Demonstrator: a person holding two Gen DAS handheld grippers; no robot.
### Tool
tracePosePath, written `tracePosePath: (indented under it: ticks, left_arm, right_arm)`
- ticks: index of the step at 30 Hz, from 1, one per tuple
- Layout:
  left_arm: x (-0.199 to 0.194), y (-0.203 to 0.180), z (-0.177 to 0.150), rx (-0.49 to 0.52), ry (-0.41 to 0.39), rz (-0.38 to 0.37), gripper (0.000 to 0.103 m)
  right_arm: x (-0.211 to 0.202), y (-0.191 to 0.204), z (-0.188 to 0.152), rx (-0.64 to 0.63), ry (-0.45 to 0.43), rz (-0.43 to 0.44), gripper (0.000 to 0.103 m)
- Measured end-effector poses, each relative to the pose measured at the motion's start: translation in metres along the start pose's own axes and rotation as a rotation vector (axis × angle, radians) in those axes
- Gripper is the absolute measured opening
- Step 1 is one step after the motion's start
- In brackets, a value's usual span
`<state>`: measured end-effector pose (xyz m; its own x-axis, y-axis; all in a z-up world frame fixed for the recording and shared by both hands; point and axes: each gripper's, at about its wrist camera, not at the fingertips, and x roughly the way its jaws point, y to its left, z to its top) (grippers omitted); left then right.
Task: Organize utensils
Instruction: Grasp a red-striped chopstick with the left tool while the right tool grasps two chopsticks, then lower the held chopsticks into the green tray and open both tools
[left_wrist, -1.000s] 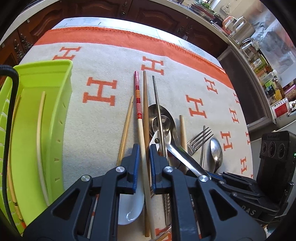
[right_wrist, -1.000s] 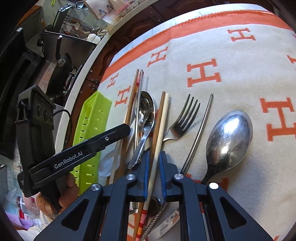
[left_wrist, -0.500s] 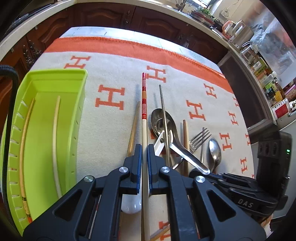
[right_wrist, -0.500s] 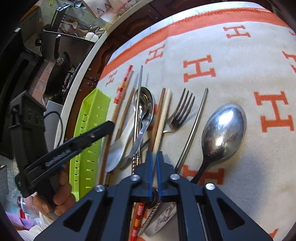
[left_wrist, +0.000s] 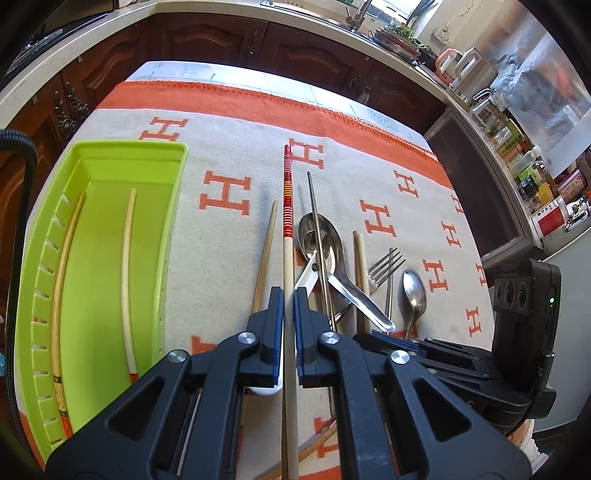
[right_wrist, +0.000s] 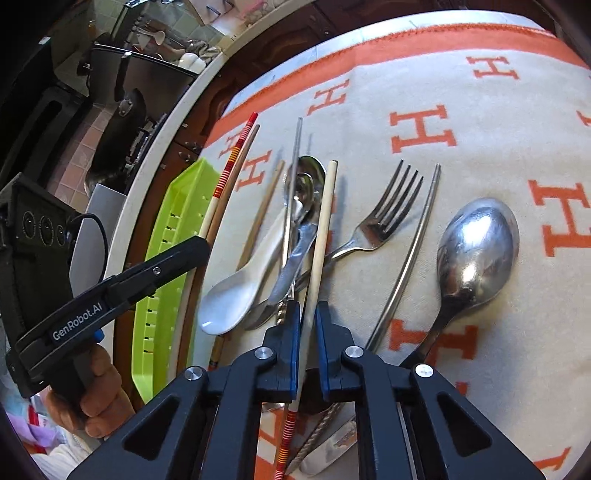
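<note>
My left gripper (left_wrist: 289, 301) is shut on a pale chopstick with a red-striped end (left_wrist: 287, 206) and holds it above the cloth; it also shows in the right wrist view (right_wrist: 229, 166). My right gripper (right_wrist: 306, 317) has a second pale chopstick (right_wrist: 322, 236) between its jaws, with a small gap on each side. The pile on the cloth holds a white ceramic spoon (right_wrist: 236, 291), steel spoons (left_wrist: 319, 240), a fork (right_wrist: 384, 218), a large steel spoon (right_wrist: 476, 243) and metal and wooden chopsticks. A green tray (left_wrist: 110, 162) at the left holds two pale chopsticks (left_wrist: 129, 273).
The cream cloth with orange H marks (left_wrist: 225, 192) covers the table. Dark wood cabinets (left_wrist: 207, 40) run behind it, and a counter with jars (left_wrist: 517, 147) stands to the right. The left gripper's body (right_wrist: 92, 299) sits beside the tray in the right wrist view.
My left gripper closed on the striped chopstick and raised it off the pile. My right gripper shut on the pale chopstick, lifted, and now shows its jaws slightly apart.
</note>
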<state>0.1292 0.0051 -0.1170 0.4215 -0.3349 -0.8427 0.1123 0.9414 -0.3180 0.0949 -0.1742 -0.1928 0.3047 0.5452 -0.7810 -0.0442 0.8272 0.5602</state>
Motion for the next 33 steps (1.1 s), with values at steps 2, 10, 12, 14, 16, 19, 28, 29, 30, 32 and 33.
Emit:
tracePosePath:
  ticks: [2, 10, 12, 14, 16, 19, 28, 29, 30, 32, 33]
  left_arm:
    - [-0.006, 0.001, -0.002, -0.001, -0.006, -0.006, 0.003]
    - [-0.039, 0.005, -0.012, 0.002, -0.047, -0.029, 0.003]
    - [-0.049, 0.006, -0.014, 0.002, -0.060, -0.035, 0.003]
    - [-0.064, 0.009, -0.018, 0.004, -0.082, -0.038, 0.003]
    - [-0.077, 0.012, -0.021, 0.004, -0.101, -0.038, 0.003]
    - [-0.098, 0.019, -0.028, 0.001, -0.135, -0.029, 0.003]
    - [-0.142, 0.055, -0.046, -0.014, -0.219, 0.104, 0.003]
    - [-0.143, 0.060, -0.049, -0.018, -0.218, 0.114, 0.003]
    - [-0.143, 0.065, -0.051, -0.022, -0.216, 0.126, 0.003]
    - [-0.141, 0.076, -0.055, -0.030, -0.212, 0.156, 0.003]
    - [-0.137, 0.080, -0.055, -0.035, -0.208, 0.162, 0.003]
  right_arm:
    - [-0.008, 0.002, -0.001, 0.000, -0.018, 0.005, 0.008]
    - [-0.047, 0.012, -0.005, -0.008, -0.074, 0.034, 0.007]
    - [-0.059, 0.019, -0.006, -0.020, -0.095, 0.048, 0.007]
    - [-0.070, 0.028, -0.007, -0.030, -0.111, 0.067, 0.007]
    - [-0.080, 0.036, -0.006, -0.041, -0.124, 0.083, 0.007]
    - [-0.092, 0.057, -0.006, -0.067, -0.140, 0.107, 0.007]
    - [-0.094, 0.134, 0.003, -0.128, -0.138, 0.168, 0.007]
    - [-0.091, 0.143, 0.005, -0.133, -0.133, 0.172, 0.007]
    - [-0.087, 0.152, 0.006, -0.137, -0.123, 0.179, 0.006]
    - [-0.079, 0.168, 0.006, -0.149, -0.102, 0.185, 0.006]
    - [-0.075, 0.174, 0.007, -0.154, -0.095, 0.187, 0.006]
